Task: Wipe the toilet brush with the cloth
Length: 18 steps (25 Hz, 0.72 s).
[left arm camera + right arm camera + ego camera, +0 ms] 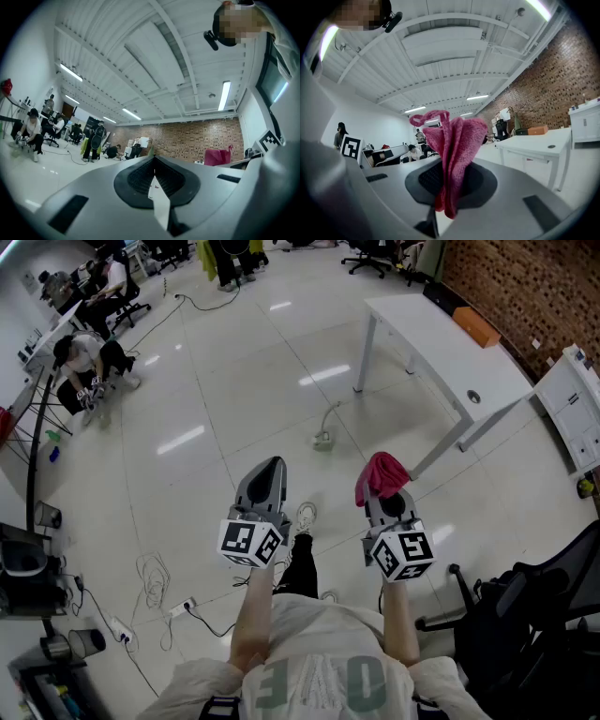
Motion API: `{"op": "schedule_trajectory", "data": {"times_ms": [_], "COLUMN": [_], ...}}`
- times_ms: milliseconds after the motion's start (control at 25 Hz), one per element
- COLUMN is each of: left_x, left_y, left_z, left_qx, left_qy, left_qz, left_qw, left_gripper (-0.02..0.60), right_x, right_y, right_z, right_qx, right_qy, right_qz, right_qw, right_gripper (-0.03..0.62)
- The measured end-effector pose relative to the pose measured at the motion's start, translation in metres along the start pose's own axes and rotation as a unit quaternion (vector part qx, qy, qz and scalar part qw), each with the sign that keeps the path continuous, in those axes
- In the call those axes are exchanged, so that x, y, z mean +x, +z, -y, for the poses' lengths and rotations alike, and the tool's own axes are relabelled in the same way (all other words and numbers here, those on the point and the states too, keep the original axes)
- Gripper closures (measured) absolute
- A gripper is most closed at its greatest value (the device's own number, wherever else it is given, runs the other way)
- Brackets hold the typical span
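Observation:
My right gripper (384, 495) is shut on a pink cloth (380, 474), which bunches up over its tips. In the right gripper view the cloth (453, 145) hangs pinched between the black pads (478, 183) of the gripper (447, 187). My left gripper (271, 468) is held level beside it, shut with nothing in it. The left gripper view shows its pads (136, 178) meeting at the gripper's (153, 177) middle. On the floor ahead stands a small white object with a thin curved stem (324, 434), possibly the toilet brush, well beyond both grippers.
A white table (441, 352) with an orange box (478, 326) stands at the right, with a white cabinet (574, 399) beyond it. A black office chair (525, 606) is near my right side. Cables and a power strip (155, 587) lie at the left. People sit at the far left (89, 357).

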State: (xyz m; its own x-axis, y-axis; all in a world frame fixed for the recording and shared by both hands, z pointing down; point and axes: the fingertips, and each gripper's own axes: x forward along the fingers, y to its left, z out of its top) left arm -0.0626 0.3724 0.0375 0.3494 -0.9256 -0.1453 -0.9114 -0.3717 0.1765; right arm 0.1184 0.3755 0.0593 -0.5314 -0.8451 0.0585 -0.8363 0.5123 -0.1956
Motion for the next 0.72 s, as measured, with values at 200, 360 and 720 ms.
{"op": "schedule_trajectory", "data": {"times_ms": [200, 360, 720], "left_x": [0.103, 0.195, 0.339], "left_y": [-0.016, 0.000, 0.021], "left_z": [-0.079, -0.146, -0.215], "left_qx": [-0.001, 0.000, 0.017], "left_qy": [-0.002, -0.008, -0.042], "left_qz": [-0.002, -0.004, 0.004], "left_qw": [1.0000, 1.0000, 0.9990], "left_gripper": [0.578, 0.578, 0.578], "right_x": [0.126, 0.234, 0.366], "right_y": [0.008, 0.044, 0.070], "right_z": [0.033, 0.053, 0.112], "right_qx": [-0.013, -0.016, 0.000], "right_qy": [0.015, 0.019, 0.003], "right_qz": [0.005, 0.016, 0.015], "right_qw": [1.000, 1.000, 1.000], "right_gripper": [0.563, 0.563, 0.563]}}
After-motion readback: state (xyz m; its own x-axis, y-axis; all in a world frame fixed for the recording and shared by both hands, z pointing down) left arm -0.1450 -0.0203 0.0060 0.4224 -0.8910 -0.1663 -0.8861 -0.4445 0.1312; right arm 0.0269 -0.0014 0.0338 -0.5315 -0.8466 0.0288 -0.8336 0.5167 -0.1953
